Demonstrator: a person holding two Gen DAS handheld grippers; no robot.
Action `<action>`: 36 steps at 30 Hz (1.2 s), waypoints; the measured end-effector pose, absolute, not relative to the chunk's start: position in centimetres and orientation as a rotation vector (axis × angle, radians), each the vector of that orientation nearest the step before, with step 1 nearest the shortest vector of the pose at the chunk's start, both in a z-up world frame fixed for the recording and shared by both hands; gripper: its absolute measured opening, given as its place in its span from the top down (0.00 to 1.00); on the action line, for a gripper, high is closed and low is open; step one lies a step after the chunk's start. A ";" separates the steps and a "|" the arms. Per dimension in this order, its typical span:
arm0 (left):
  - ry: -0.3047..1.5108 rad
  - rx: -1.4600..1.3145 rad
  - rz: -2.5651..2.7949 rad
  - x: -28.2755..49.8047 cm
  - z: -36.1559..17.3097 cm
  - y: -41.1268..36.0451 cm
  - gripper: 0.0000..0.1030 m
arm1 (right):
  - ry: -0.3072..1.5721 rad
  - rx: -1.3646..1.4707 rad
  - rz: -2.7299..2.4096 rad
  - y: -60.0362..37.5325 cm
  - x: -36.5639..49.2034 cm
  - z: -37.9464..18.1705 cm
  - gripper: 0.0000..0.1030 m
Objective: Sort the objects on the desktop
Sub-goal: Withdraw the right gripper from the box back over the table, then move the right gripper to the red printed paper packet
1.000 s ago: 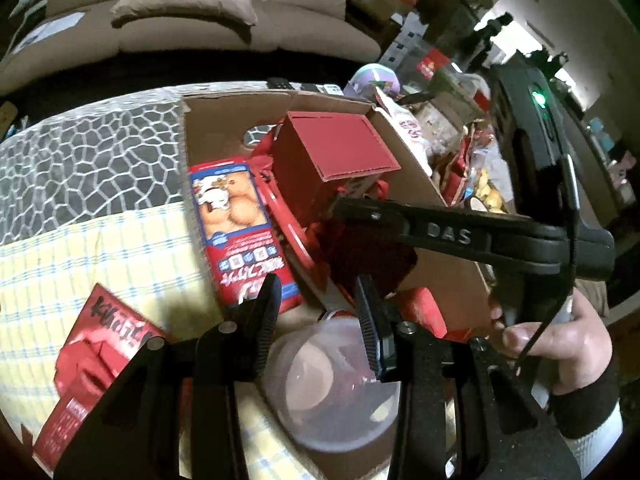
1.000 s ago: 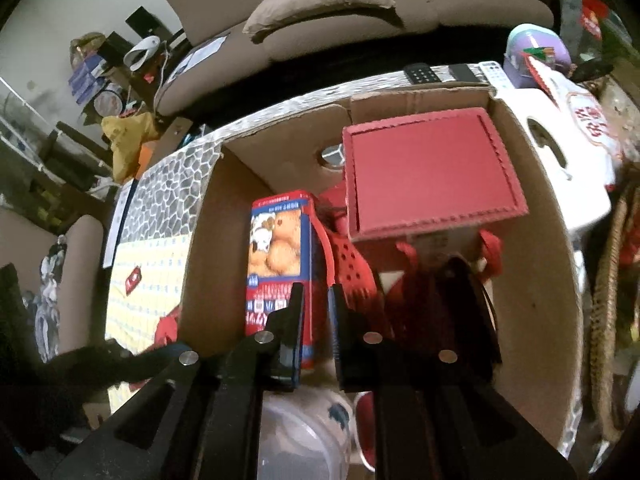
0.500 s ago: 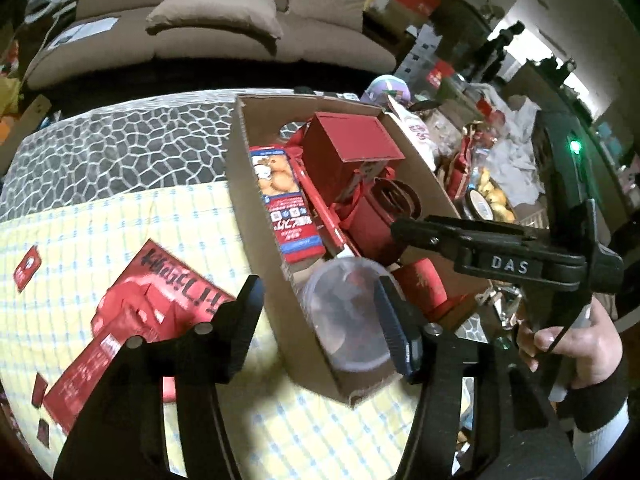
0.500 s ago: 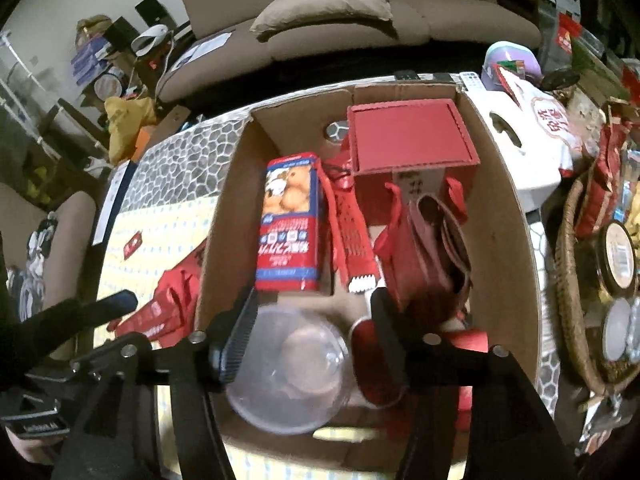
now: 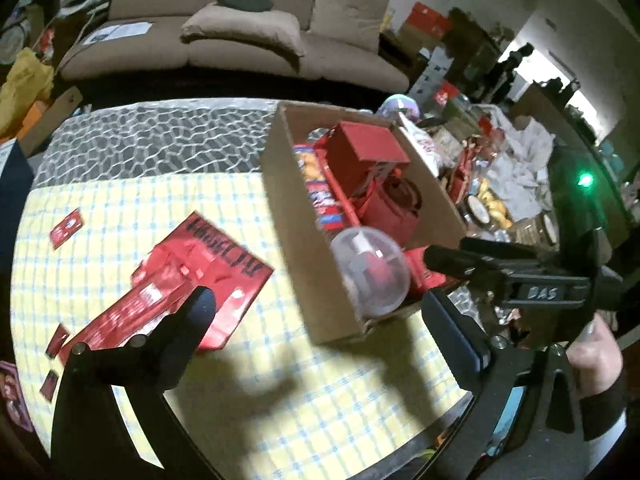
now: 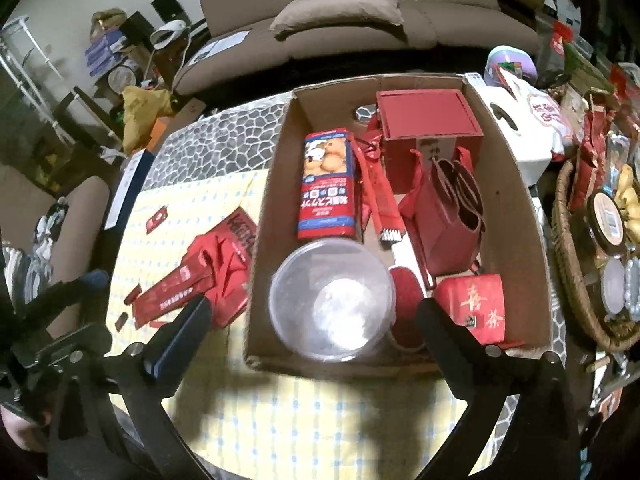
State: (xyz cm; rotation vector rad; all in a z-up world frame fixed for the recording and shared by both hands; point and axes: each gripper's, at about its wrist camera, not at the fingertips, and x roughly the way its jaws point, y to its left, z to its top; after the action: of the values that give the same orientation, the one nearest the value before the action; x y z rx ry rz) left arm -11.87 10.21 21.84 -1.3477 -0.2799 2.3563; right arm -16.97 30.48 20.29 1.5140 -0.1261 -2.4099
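Left gripper [image 5: 320, 332] and right gripper [image 6: 316, 328] jaws were opening, nothing between them; both hovered above the table. Clear bowl [image 6: 332, 300] sat in the cardboard box [image 6: 516, 184], just beyond the right fingertips.

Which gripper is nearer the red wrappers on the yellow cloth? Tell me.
Left. The left gripper hovers just over the red wrappers; the right gripper hangs before the cardboard box, beside them. Both jaws are opening, empty.
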 end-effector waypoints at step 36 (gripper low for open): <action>-0.091 -1.343 2.625 -0.8 21.8 -4.8 0.00 | 0.008 1.427 -2.304 15.2 -7.5 19.3 0.00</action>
State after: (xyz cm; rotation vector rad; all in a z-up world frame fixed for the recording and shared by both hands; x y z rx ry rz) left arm -0.84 -4.80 21.84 -1.3430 -0.0908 2.6251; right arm -7.48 15.22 19.32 1.4269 0.0084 -2.3041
